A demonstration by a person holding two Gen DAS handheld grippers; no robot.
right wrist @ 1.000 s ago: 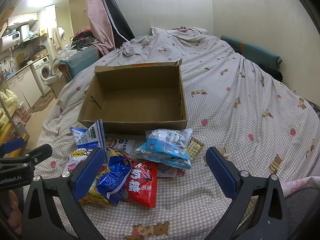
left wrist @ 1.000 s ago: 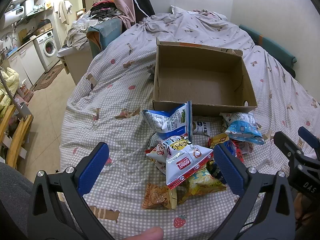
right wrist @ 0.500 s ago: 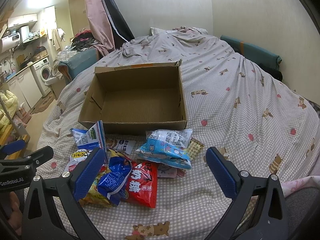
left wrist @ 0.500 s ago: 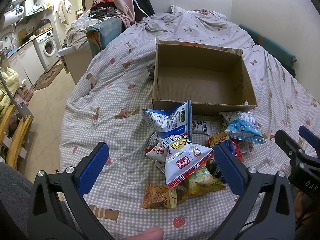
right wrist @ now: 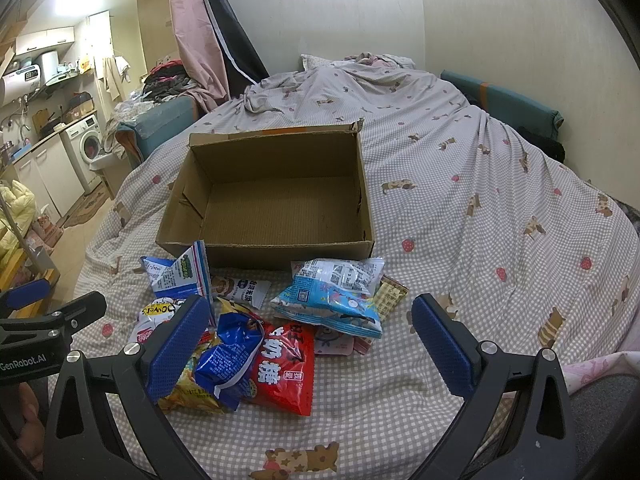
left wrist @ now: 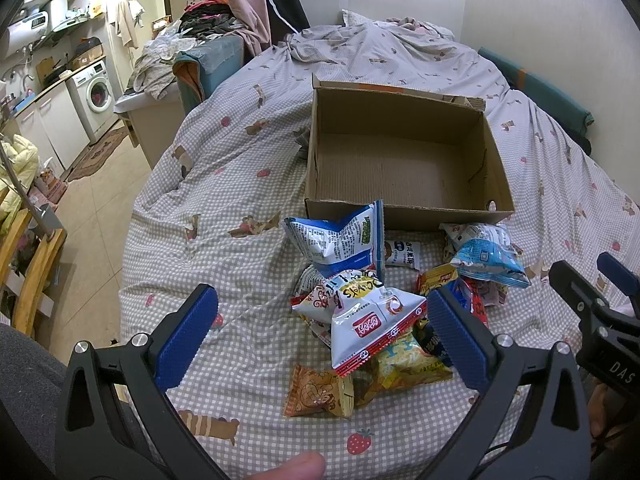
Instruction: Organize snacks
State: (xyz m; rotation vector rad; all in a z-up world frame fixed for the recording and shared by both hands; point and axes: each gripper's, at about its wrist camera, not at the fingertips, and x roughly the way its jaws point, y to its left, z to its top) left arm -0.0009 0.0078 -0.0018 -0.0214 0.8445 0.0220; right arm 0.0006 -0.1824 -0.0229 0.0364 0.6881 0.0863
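An empty cardboard box (left wrist: pixel 400 168) (right wrist: pixel 276 204) sits on the checked bedspread. In front of it lies a heap of snack packets: a white-and-red bag (left wrist: pixel 368 320), a blue-and-white bag (left wrist: pixel 340 240) (right wrist: pixel 180 276), a light blue bag (left wrist: pixel 484 256) (right wrist: pixel 332 300), a red bag (right wrist: pixel 284 368), a dark blue bag (right wrist: pixel 228 356), an orange packet (left wrist: pixel 316 392). My left gripper (left wrist: pixel 320 340) hovers open just short of the heap's left side. My right gripper (right wrist: pixel 312 344) hovers open over the heap's right side. Neither holds anything.
The bedspread (right wrist: pixel 480 208) stretches wide to the right and behind the box. The bed's left edge drops to a tiled floor (left wrist: pixel 92 216). A washing machine (left wrist: pixel 96 100) and cabinets stand far left. A cluttered teal sofa arm (left wrist: pixel 212 64) is behind.
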